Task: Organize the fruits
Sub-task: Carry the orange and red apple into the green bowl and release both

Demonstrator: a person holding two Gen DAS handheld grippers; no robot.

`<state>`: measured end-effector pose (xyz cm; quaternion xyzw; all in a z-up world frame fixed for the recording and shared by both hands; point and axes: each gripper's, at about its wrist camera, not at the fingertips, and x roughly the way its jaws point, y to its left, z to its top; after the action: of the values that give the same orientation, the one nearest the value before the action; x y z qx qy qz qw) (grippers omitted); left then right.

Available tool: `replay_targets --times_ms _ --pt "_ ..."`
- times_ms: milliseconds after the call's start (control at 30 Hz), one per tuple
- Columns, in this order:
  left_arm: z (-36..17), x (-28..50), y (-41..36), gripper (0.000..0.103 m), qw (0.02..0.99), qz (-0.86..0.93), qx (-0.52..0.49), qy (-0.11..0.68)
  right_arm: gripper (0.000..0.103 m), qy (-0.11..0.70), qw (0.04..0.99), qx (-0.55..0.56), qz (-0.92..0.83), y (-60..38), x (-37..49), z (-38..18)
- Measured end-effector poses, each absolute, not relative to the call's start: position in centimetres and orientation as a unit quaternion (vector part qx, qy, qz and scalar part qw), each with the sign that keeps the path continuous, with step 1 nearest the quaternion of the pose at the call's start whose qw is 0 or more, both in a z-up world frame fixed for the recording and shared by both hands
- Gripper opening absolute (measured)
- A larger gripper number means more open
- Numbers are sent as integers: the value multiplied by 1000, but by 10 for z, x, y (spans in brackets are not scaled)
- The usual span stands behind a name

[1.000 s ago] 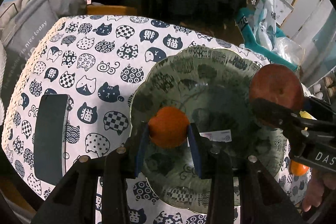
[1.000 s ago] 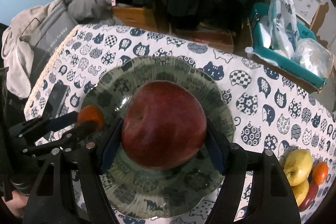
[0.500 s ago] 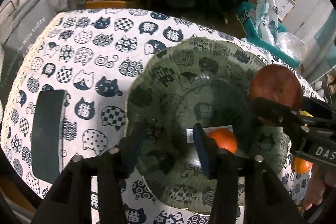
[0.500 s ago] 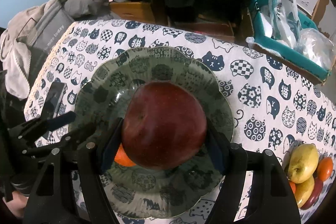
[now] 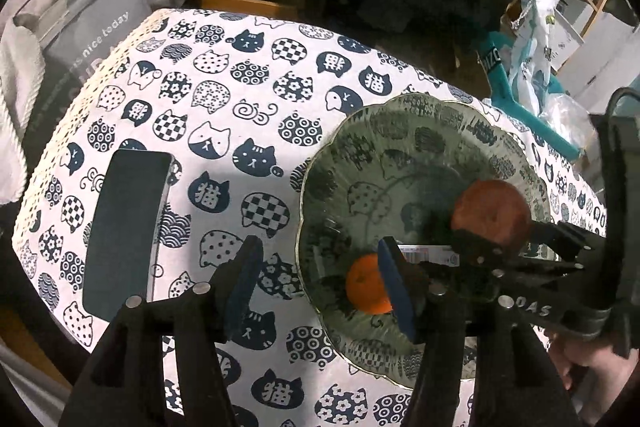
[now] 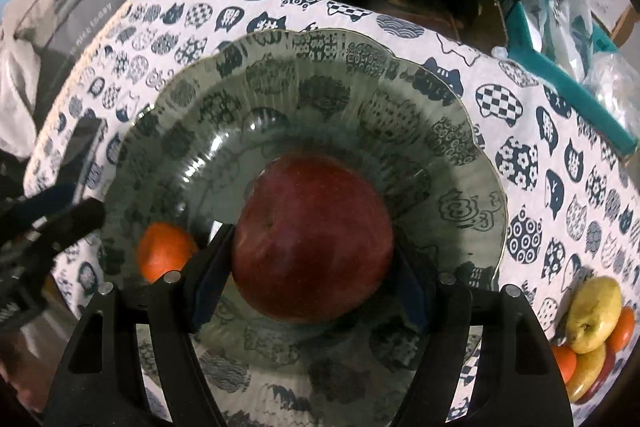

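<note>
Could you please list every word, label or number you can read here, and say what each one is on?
"nice today": on the grey bag.
"DAS": on the right gripper, cut off.
"猫": on cat faces of the tablecloth.
White label under the glass plate: too small to read.

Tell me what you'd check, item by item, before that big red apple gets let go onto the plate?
1. Red apple is over the glass plate, inside its rim: ok.
2. Apple rests on the plate's floor: cannot tell; its underside is hidden.
3. Right gripper has the apple between its fingers, jaws just starting to open: ok.
4. Orange already lies on the plate, beside the apple and not under it: ok.
5. Left gripper is clear of the orange: not ok; its jaws are opening with nothing between them, but one finger sits right against the fruit.
6. More fruit waits at the table's edge: ok.
</note>
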<state>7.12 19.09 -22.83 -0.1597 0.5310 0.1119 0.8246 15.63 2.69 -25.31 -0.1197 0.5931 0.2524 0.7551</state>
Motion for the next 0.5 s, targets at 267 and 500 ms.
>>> replay_targets --times_ms 267,500 --pt "-227 68 196 61 823 115 -167 530 75 593 753 -122 256 29 157 -252" --pt "-220 65 196 61 825 113 -173 526 81 569 772 -89 270 27 160 -221"
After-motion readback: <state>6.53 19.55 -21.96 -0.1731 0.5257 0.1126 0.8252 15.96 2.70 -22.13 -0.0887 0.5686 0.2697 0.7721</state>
